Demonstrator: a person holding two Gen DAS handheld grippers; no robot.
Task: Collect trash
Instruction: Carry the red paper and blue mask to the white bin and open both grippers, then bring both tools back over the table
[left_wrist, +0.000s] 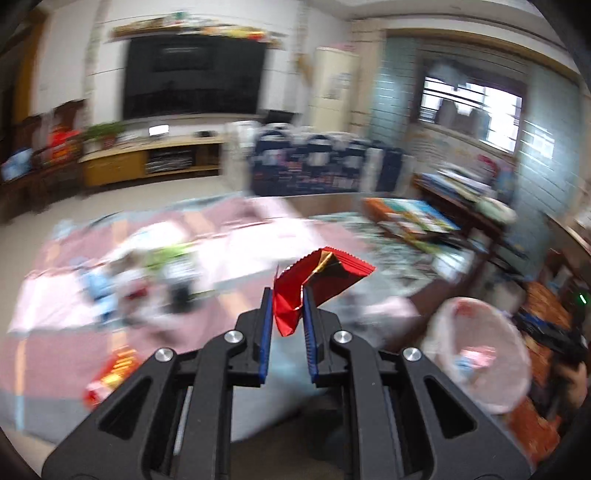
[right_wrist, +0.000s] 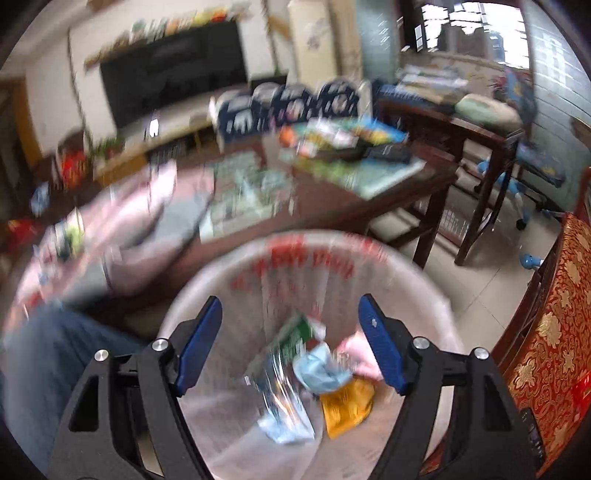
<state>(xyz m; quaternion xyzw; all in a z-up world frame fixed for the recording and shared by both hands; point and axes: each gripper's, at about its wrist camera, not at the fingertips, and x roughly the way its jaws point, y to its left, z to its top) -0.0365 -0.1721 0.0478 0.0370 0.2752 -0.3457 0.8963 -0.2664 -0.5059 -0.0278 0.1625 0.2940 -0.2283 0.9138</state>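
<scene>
My left gripper is shut on a crumpled red wrapper, which sticks up past the blue pads over the pink cloth on the table. The trash bin, lined with a clear bag with red print, sits to the lower right in the left wrist view. My right gripper stands open directly above the same bin, nothing between its fingers. Inside lie a green and silver packet, a pale blue wrapper, a pink piece and an orange wrapper.
More litter lies on the pink cloth, including a red and yellow packet. A dark wooden table holds books. A red and gold covered seat stands right of the bin. A trouser leg shows at lower left.
</scene>
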